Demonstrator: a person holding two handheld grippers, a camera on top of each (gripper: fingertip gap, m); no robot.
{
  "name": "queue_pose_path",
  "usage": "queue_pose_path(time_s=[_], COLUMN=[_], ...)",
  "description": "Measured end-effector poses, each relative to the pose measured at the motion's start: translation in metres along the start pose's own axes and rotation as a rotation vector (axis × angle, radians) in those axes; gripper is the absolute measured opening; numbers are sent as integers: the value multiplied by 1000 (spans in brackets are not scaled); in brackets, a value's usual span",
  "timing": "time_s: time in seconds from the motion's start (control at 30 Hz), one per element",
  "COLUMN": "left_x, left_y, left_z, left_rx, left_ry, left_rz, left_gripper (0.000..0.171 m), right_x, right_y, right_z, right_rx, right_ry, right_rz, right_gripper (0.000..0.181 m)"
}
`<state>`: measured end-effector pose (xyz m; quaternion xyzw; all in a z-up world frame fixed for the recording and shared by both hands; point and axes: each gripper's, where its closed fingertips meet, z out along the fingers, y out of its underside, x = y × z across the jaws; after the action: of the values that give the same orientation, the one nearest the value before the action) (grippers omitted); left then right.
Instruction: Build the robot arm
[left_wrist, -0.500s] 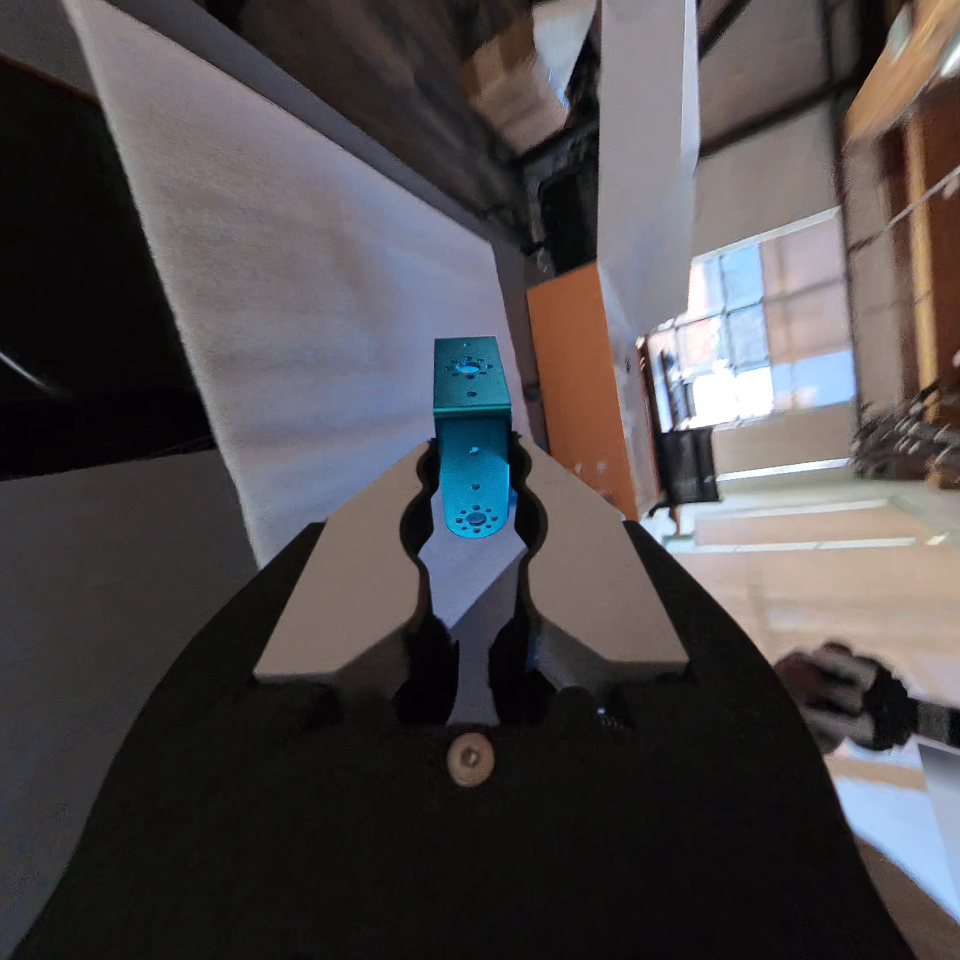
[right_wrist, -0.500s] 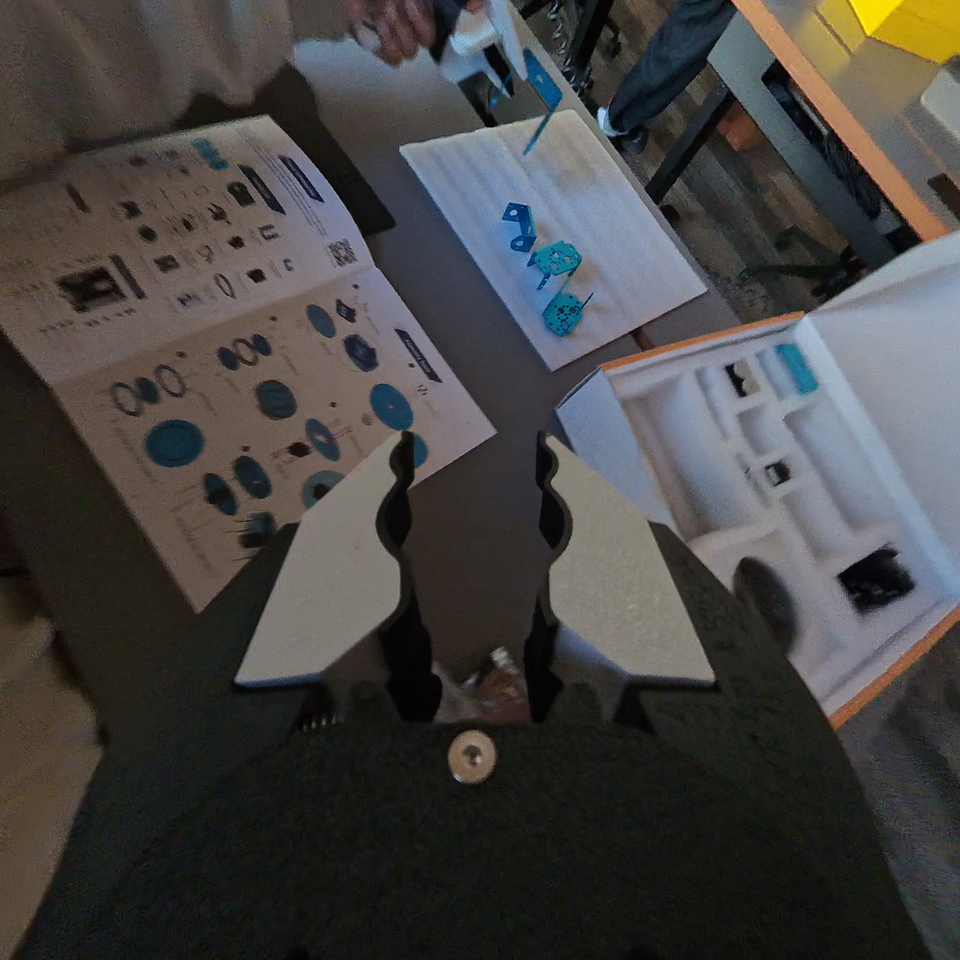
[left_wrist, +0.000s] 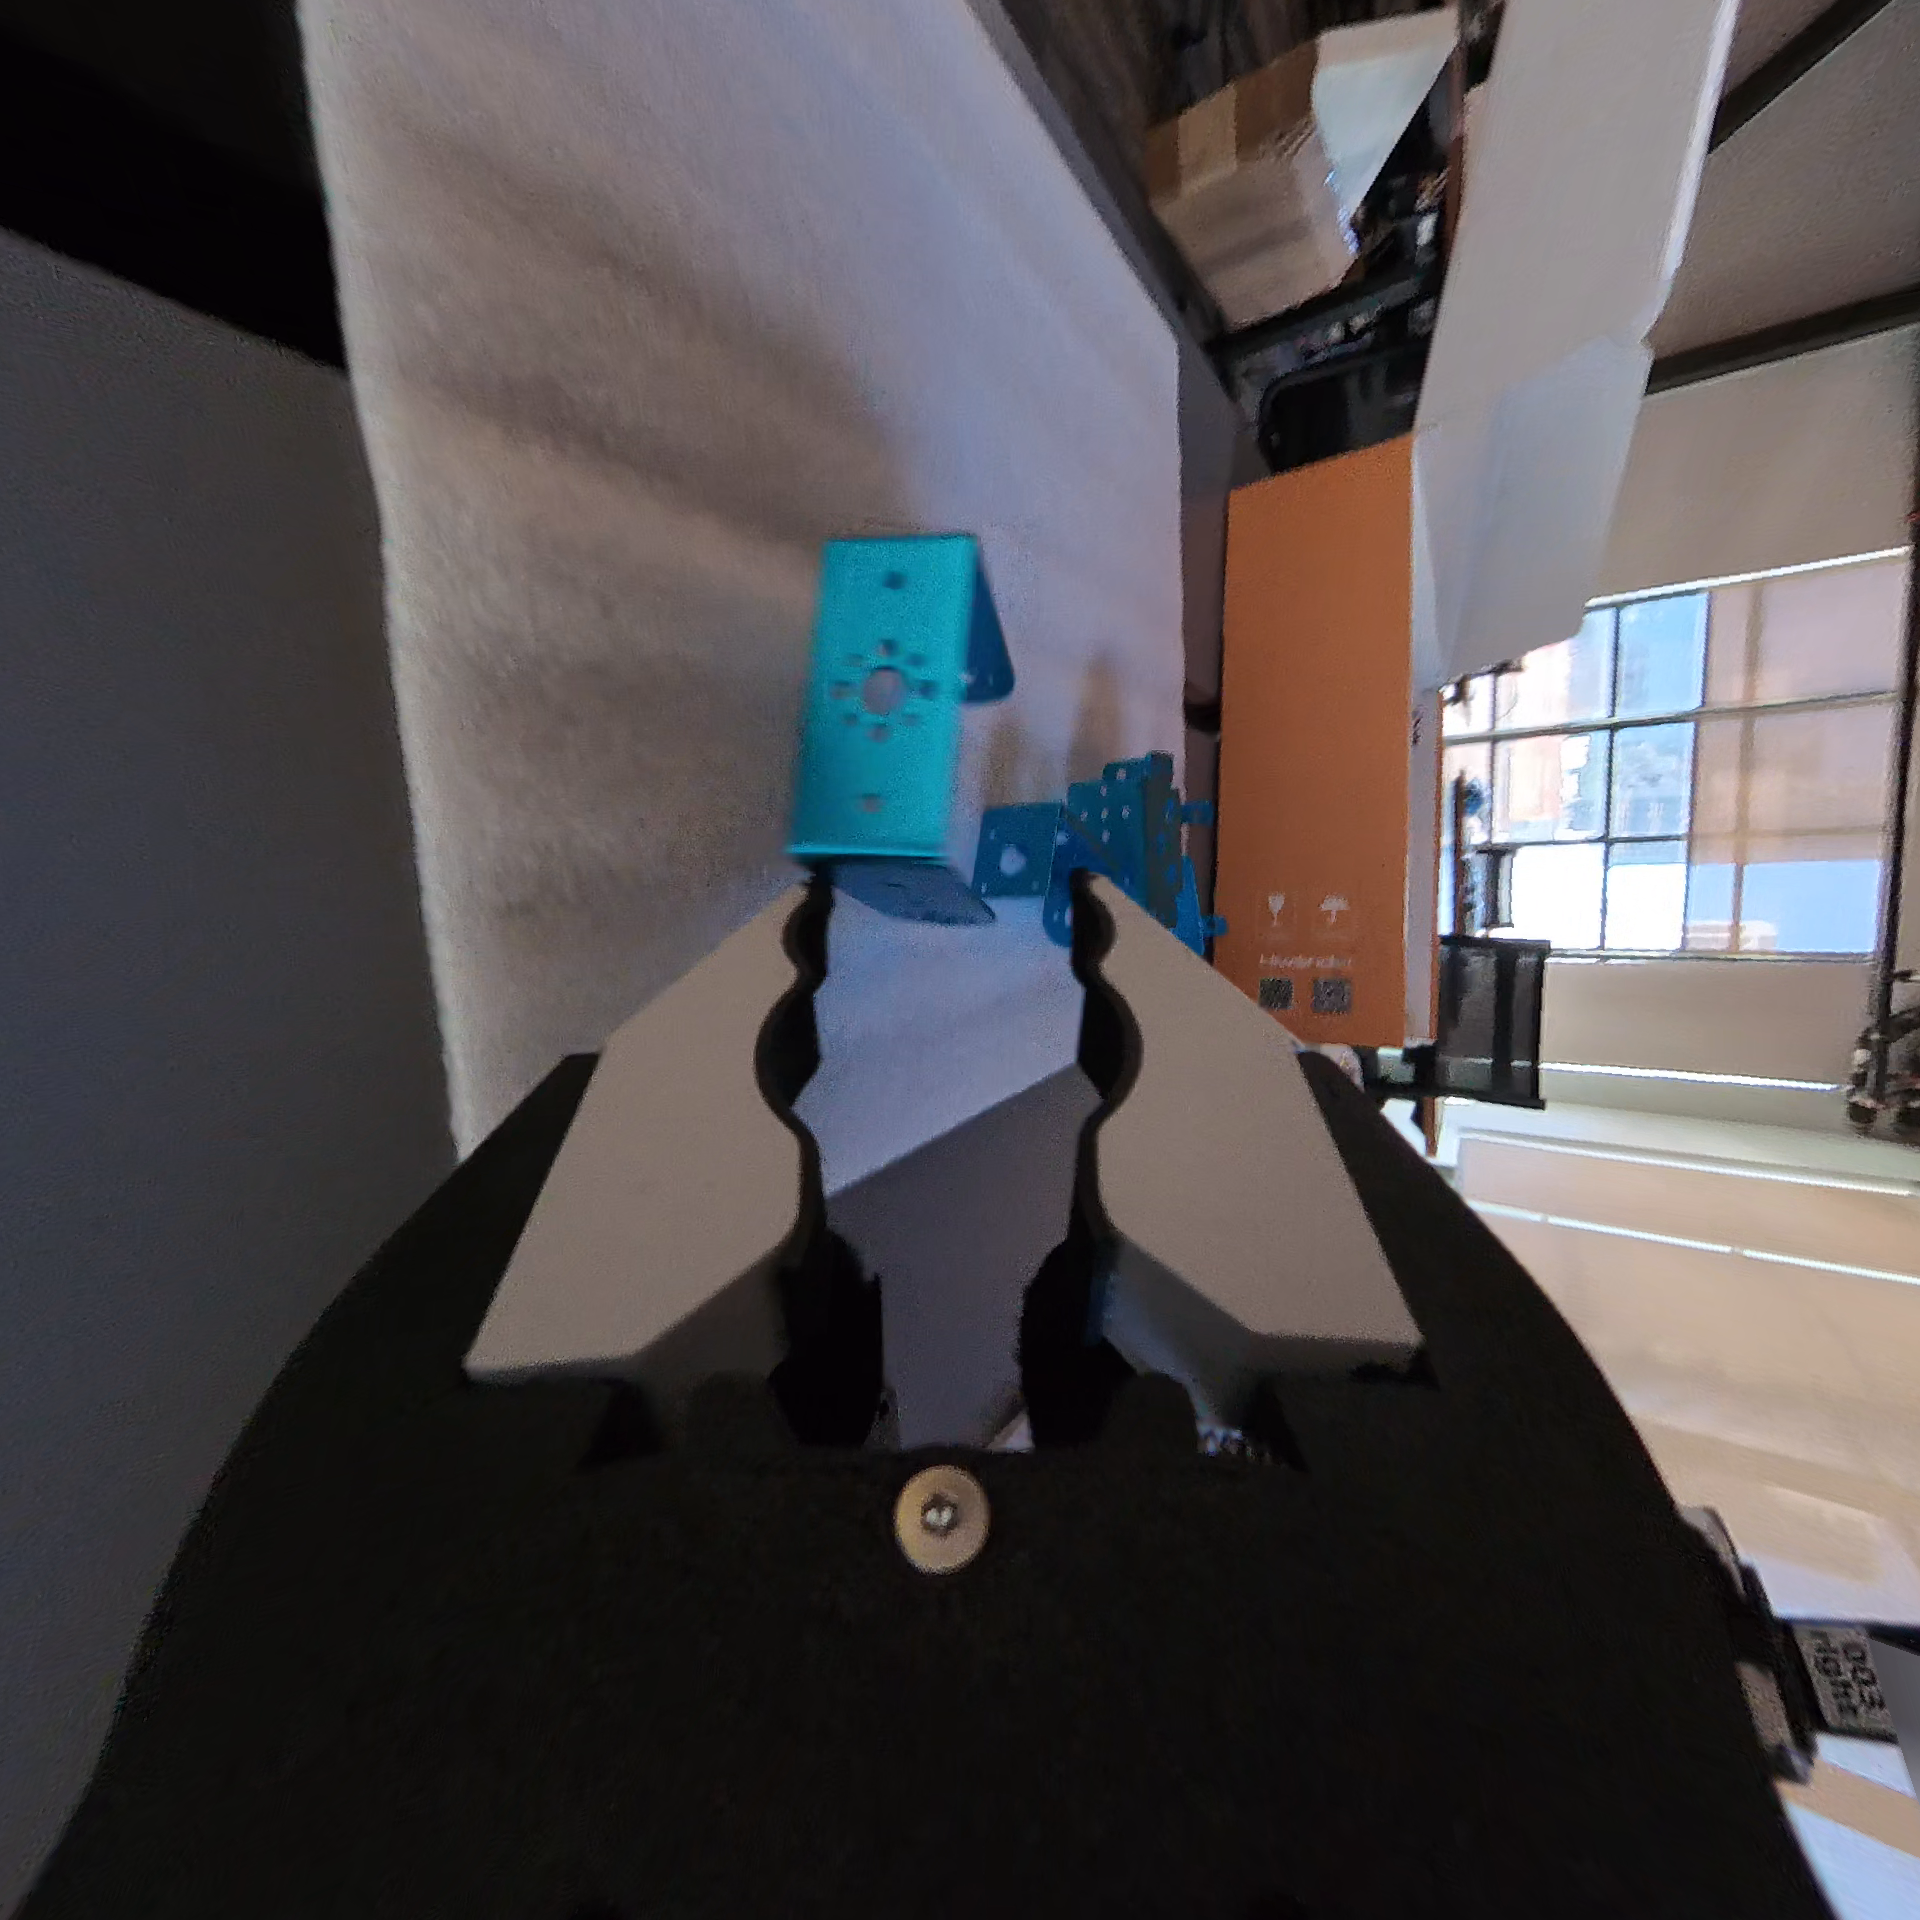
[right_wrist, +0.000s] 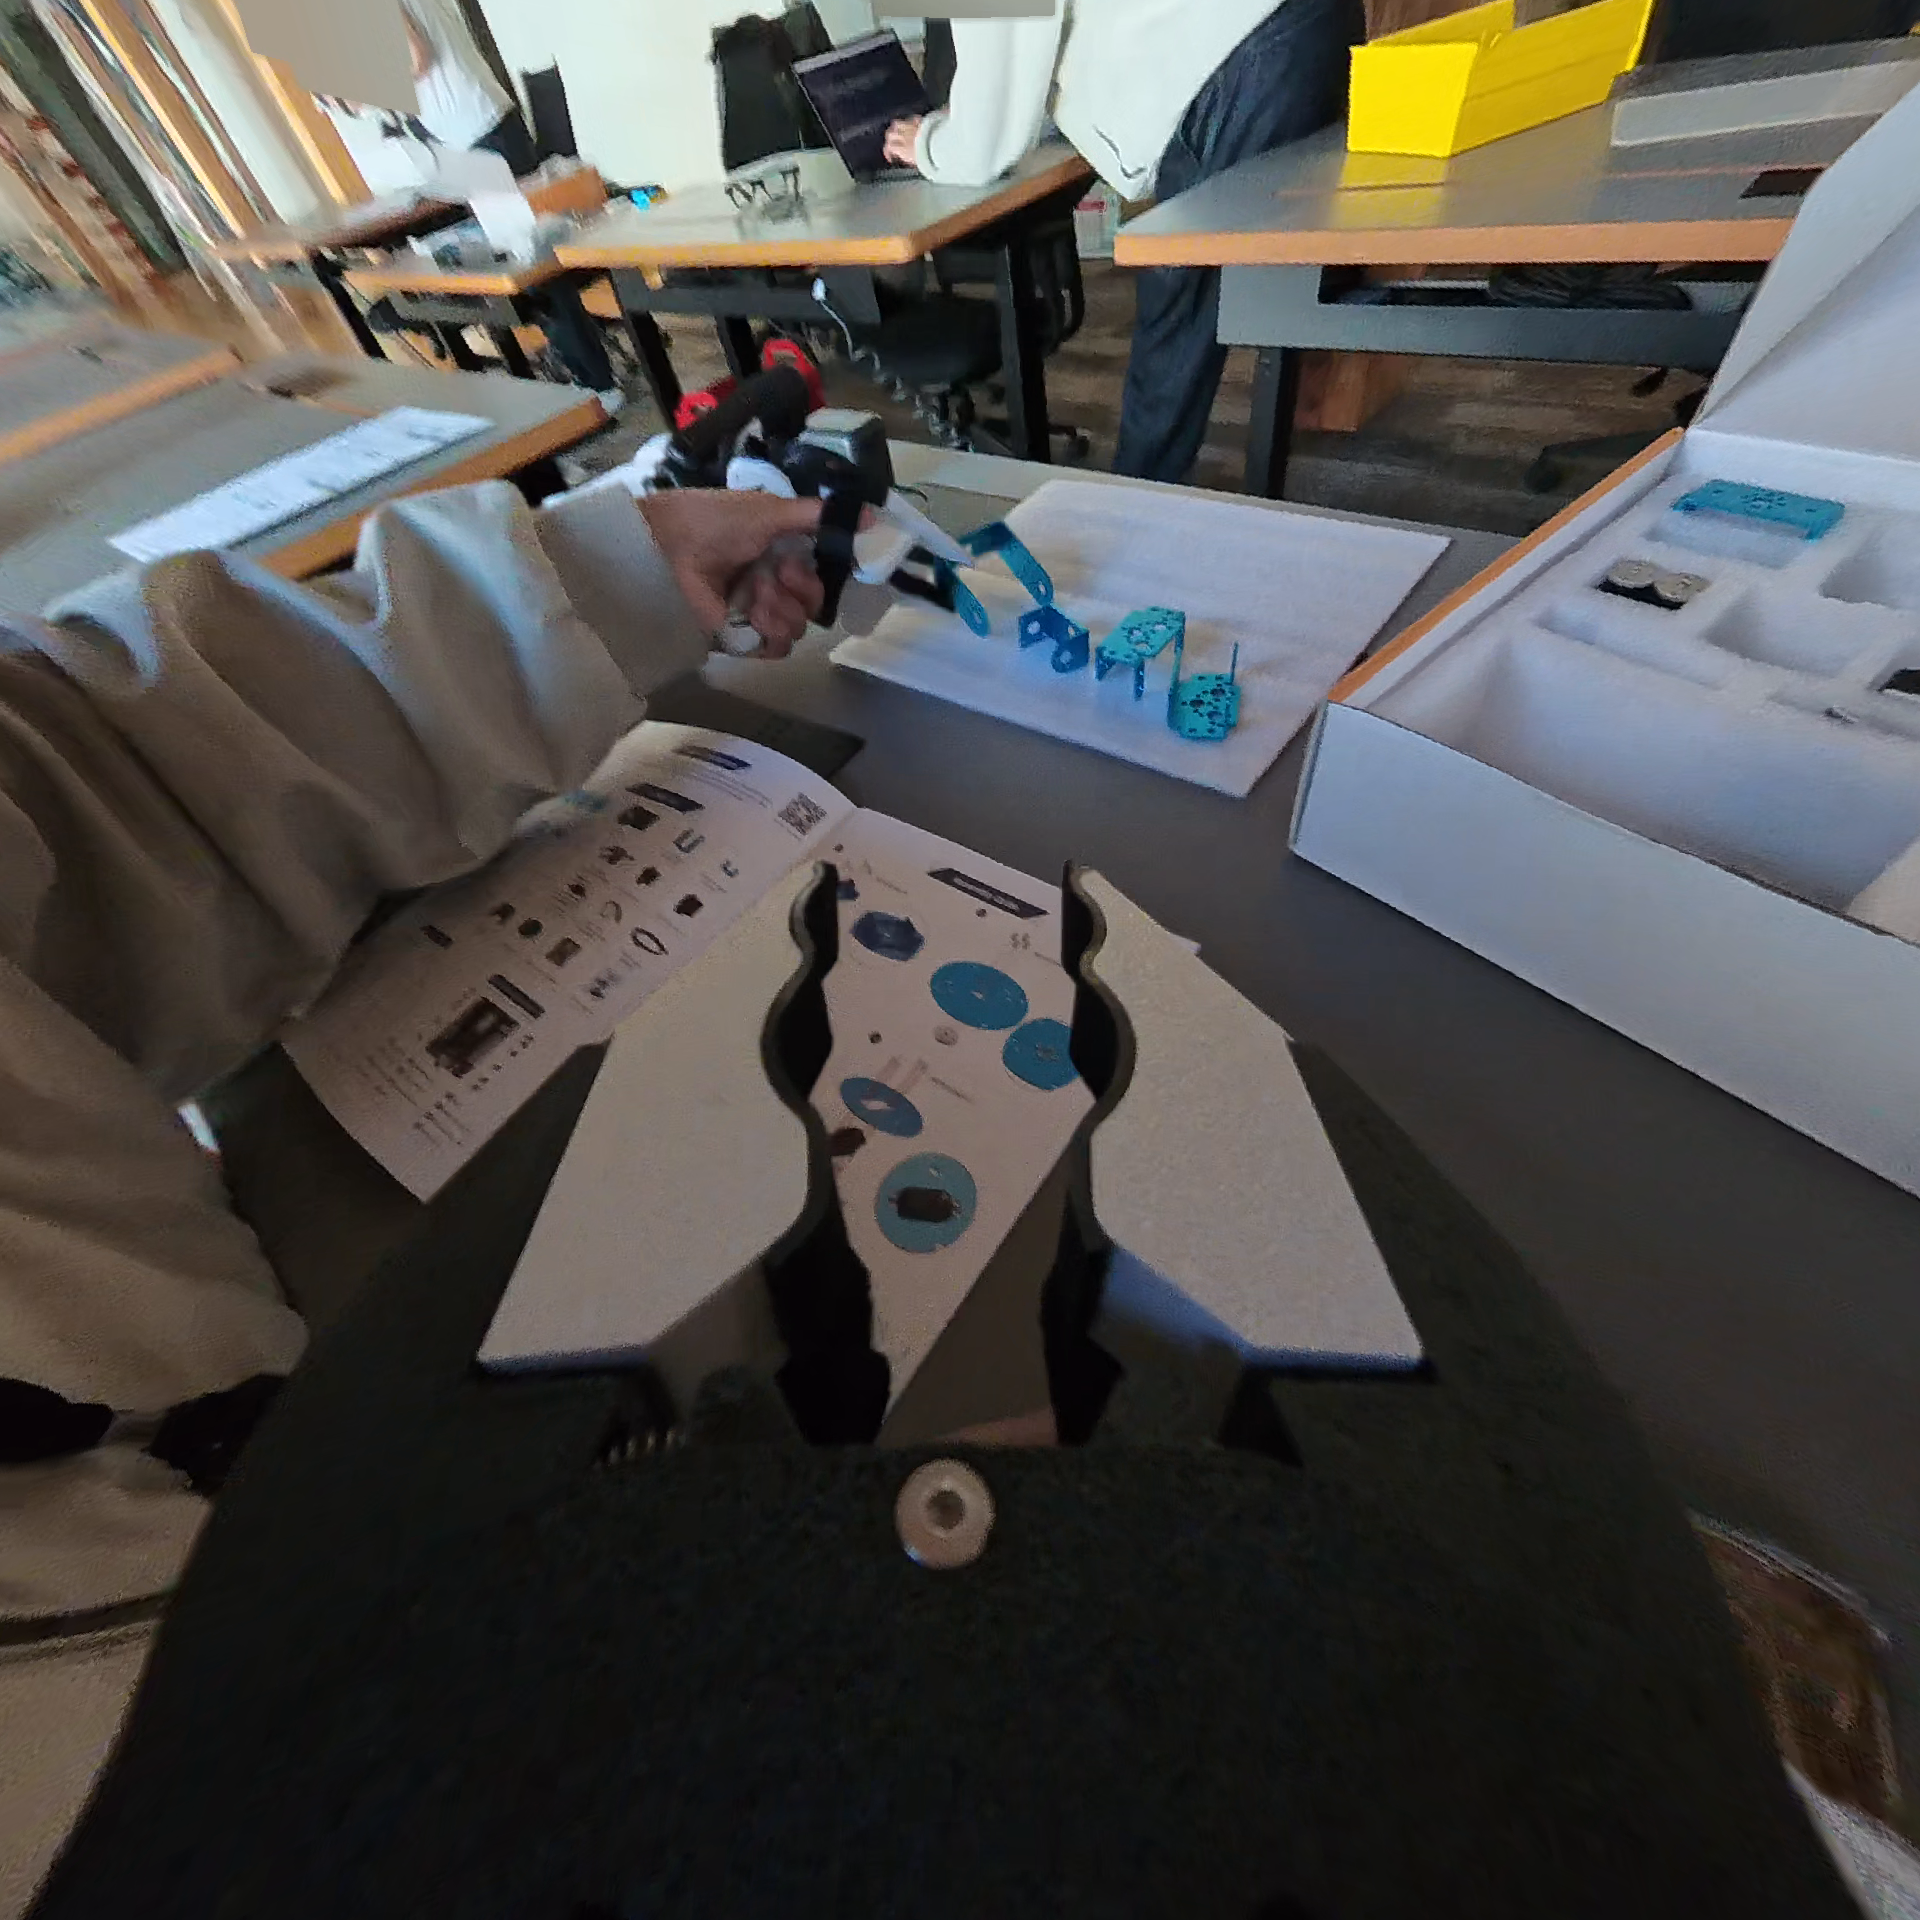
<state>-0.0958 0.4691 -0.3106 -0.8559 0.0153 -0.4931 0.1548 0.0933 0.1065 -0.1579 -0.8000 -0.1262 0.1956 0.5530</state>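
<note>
My left gripper (left_wrist: 945, 883) is open and empty. A teal U-shaped metal bracket (left_wrist: 883, 696) with holes sits just past its fingertips on a white foam sheet (left_wrist: 675, 416), free of the jaws. Several more blue brackets (left_wrist: 1122, 842) stand behind it on the sheet. The right wrist view shows the same bracket (right_wrist: 1003, 571), the foam sheet (right_wrist: 1195, 561) and the left gripper (right_wrist: 925, 551) in a person's hand. My right gripper (right_wrist: 951, 883) is open and empty, hovering over an open parts booklet (right_wrist: 582, 935) on the grey table.
An open white box with foam compartments (right_wrist: 1558, 810) stands at the right and holds a blue part (right_wrist: 1756, 509). A person's beige sleeve (right_wrist: 260, 727) crosses the left side. Other desks, a yellow box (right_wrist: 1486, 73) and people are behind. The box's orange side (left_wrist: 1320, 727) stands beyond the sheet. One gripper's finger ends stand about 45 centimetres off the other's.
My left gripper has opened and let go of the teal bracket, which now rests on the foam sheet. My right gripper has tilted up from looking down at the table to looking across it.
</note>
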Motion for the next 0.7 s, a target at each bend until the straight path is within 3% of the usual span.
queue_pose_path(time_s=[0.13,0.3,0.53,0.6,0.7], left_x=[0,1,-3,40,145], left_y=[19,50,72,69,45], left_z=[-8,-19,-59,-53,-18], left_rx=[-62,-195,-208,-187,-131], left_ry=[-105,-229,-509,-433,-270], left_rz=[92,239,561,692,1051], left_gripper=[68,75,77,74,74], right_x=[9,48,132,156,186], right_y=[-4,-4,-9,-11,-5], right_z=[-8,-39,-84,-91,-92], right_rx=[19,7,93,164,230], right_ry=[-23,37,126,162,208], right_rz=[6,-30,3,10,13], right_gripper=[42,44,46,45,45])
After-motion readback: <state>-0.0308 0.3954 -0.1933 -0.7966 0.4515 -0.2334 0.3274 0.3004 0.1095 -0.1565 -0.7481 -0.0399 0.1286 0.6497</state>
